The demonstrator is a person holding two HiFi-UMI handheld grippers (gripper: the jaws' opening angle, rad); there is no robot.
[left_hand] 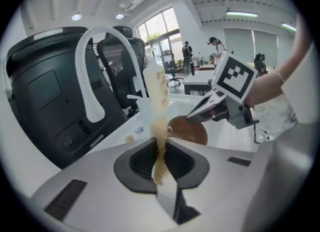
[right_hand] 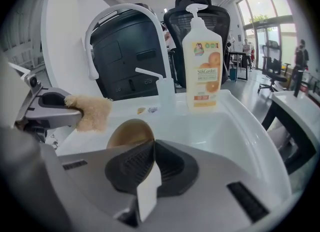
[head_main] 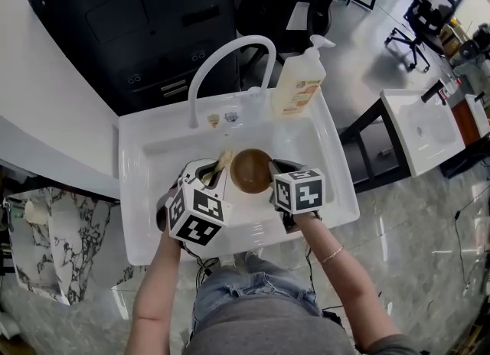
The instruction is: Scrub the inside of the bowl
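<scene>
Head view: the brown bowl (head_main: 251, 171) sits in the basin of the white sink (head_main: 145, 216) at mid-frame, below the faucet (head_main: 230, 55) and the soap bottle (head_main: 300, 82). The right gripper (head_main: 272, 168) meets the bowl from the right. In the right gripper view its fingers are clamped together on the near rim, so the bowl is held. The left gripper (head_main: 214, 177) comes in from the left, its fingers closed on a tan fibrous scrubber (head_main: 223, 163) whose long axis runs along the fingers and out past their tips. The scrubber tip lies just beside the bowl's left rim and is not seen inside it; contact cannot be told. The bowl's open side shows upward, to the right of the scrubber, so the left gripper is the one placed to scrub. Both forearms enter from the lower edge and converge on the bowl, each cube facing up
</scene>
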